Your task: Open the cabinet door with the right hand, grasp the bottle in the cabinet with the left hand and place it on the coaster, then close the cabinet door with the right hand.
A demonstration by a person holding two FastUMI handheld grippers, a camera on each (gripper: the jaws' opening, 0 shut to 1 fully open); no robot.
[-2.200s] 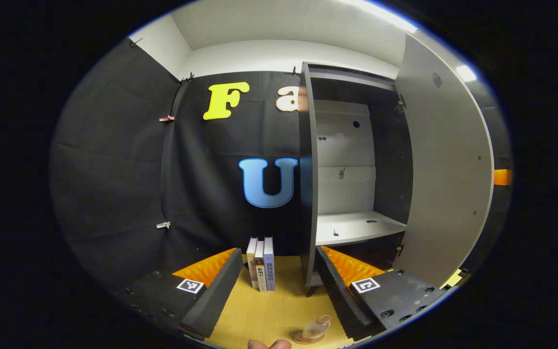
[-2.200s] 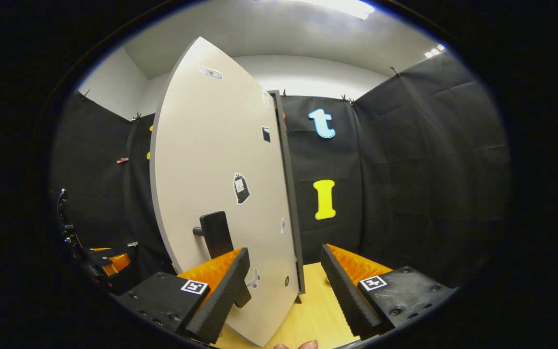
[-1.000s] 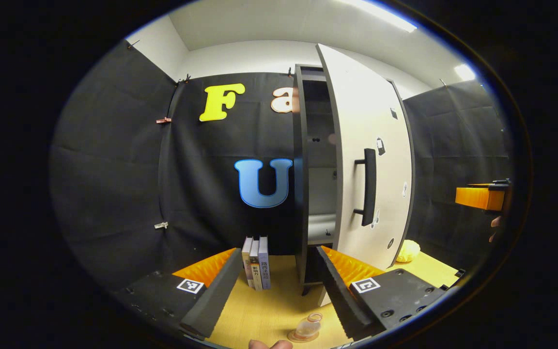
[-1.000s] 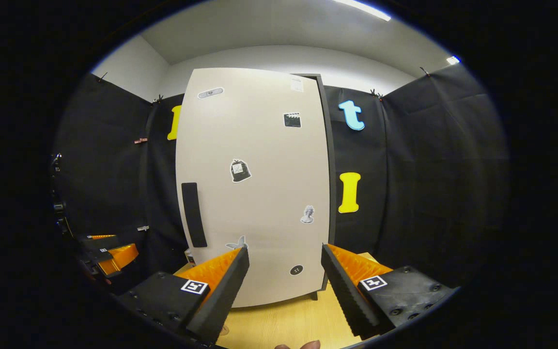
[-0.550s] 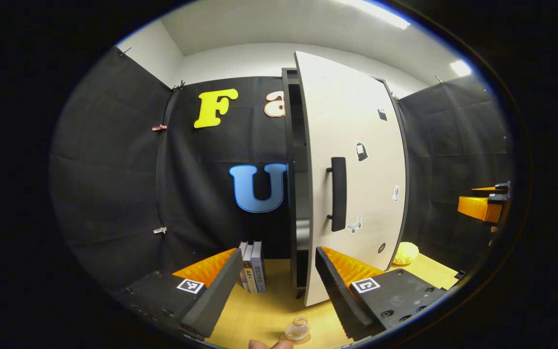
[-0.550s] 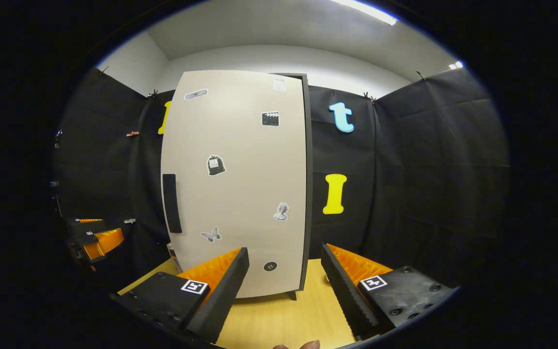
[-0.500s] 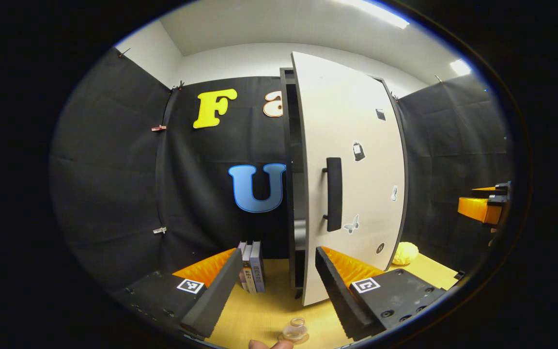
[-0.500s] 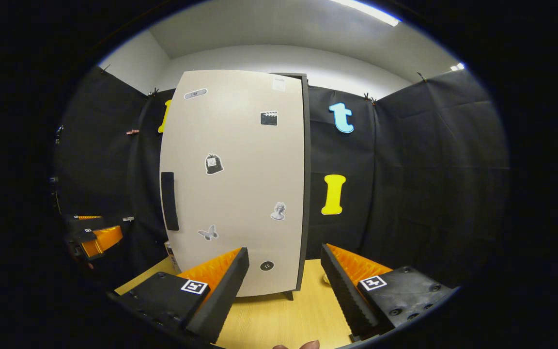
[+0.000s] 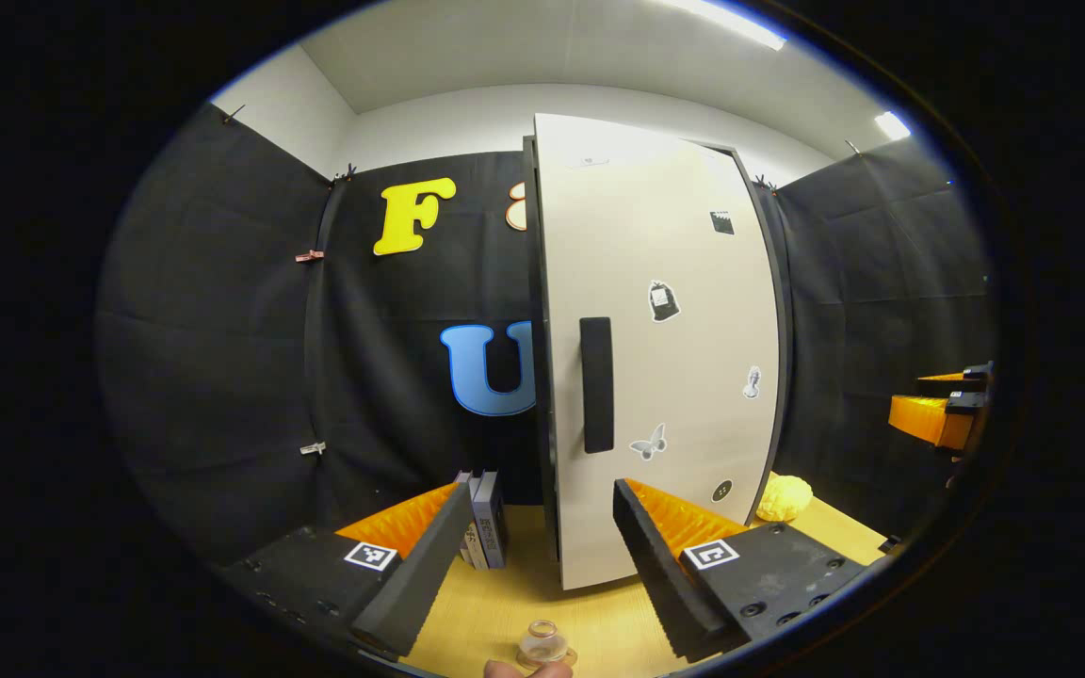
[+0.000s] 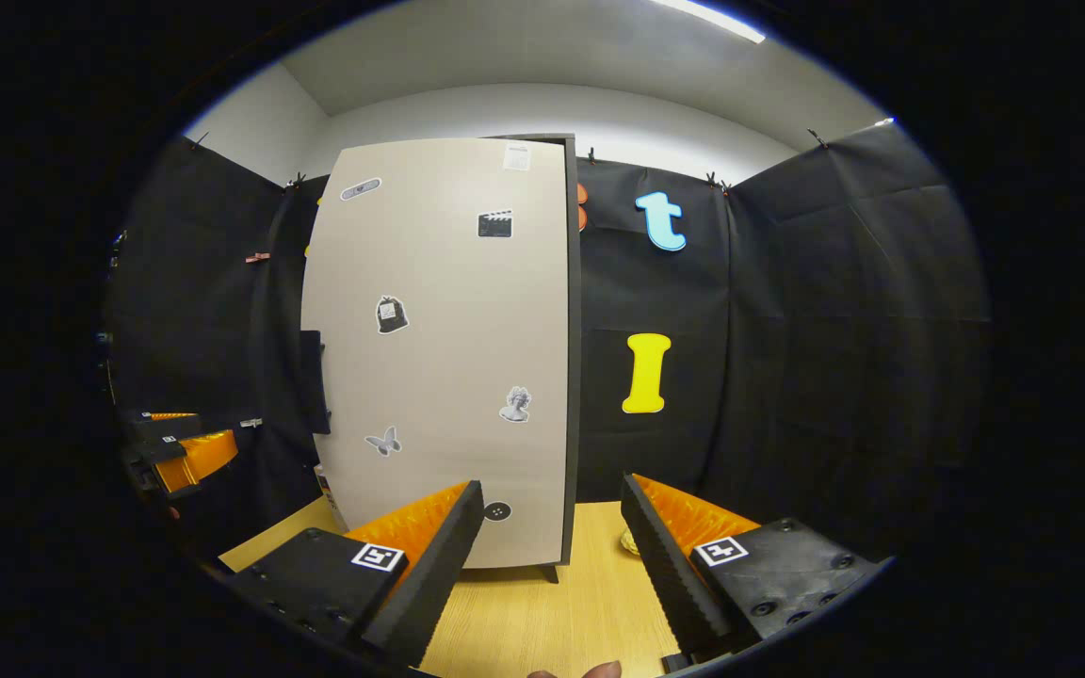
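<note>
In the left gripper view the left gripper (image 9: pixel 533 556) hangs above the wooden counter (image 9: pixel 599 621) with its jaws wide and nothing between them. The small clear bottle (image 9: pixel 542 642) stands upright on the round coaster (image 9: pixel 565 656) at 6 o'clock in that view, close in front of the jaws and well apart from the cabinet. The cabinet door (image 9: pixel 660 339) stands at 12 o'clock, pale, dotted with small stickers, its dark bar handle (image 9: pixel 596 384) near its left edge; the door looks shut or very nearly so against the dark cabinet frame. A few books (image 9: pixel 484 518) stand upright on the counter at 10 o'clock from the bottle, just beside the cabinet's left side. A yellow crumpled object (image 9: pixel 784 497) lies on the counter at 2 o'clock, near the cabinet's right corner.

In the right gripper view the right gripper (image 10: pixel 547 556) faces the closed door from a short way off, jaws wide and empty, touching nothing
</note>
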